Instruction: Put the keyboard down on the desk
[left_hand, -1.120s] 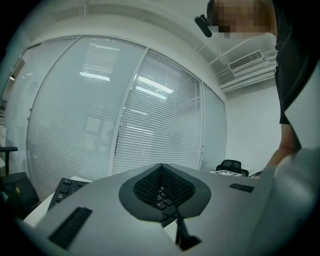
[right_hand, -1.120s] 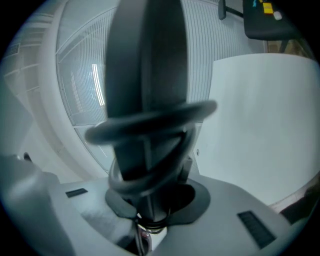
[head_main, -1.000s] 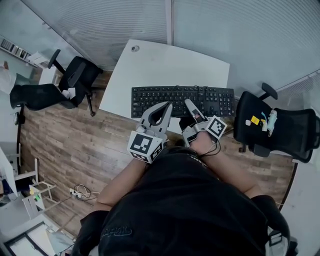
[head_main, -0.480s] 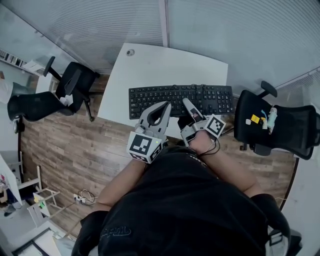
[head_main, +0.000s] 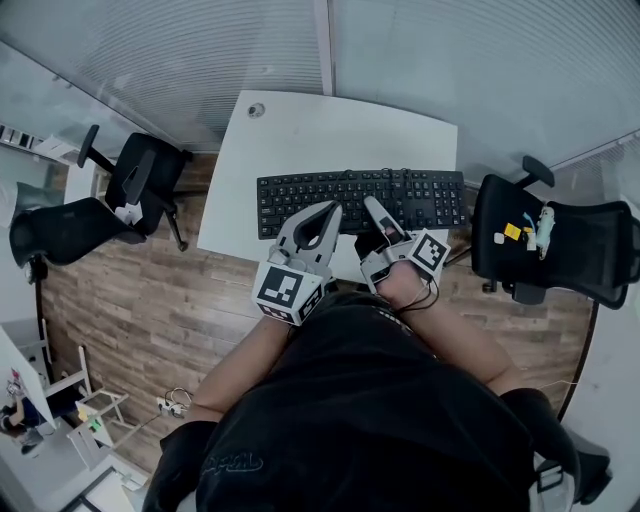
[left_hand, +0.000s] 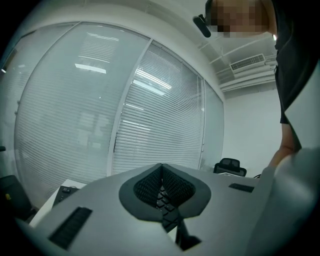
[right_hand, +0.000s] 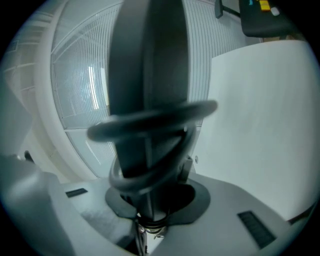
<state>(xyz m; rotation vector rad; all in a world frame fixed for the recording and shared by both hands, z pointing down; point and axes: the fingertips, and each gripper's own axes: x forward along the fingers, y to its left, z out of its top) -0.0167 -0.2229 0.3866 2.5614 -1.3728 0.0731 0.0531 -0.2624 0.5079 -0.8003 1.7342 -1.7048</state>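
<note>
- Keyboard (head_main: 300, 195) has edged farther over the desk (head_main: 330, 130).
- Right gripper (head_main: 372, 206) clamps its edge and cable (right_hand: 150, 120); left gripper (head_main: 336, 208) is closed, empty.
- We lower it level.

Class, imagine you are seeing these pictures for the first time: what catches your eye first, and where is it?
A black keyboard stretches across the near side of the white desk, the right gripper clamped on its near edge and the left gripper, jaws together, beside it. A black office chair stands left of the desk and a second chair to its right.
</note>
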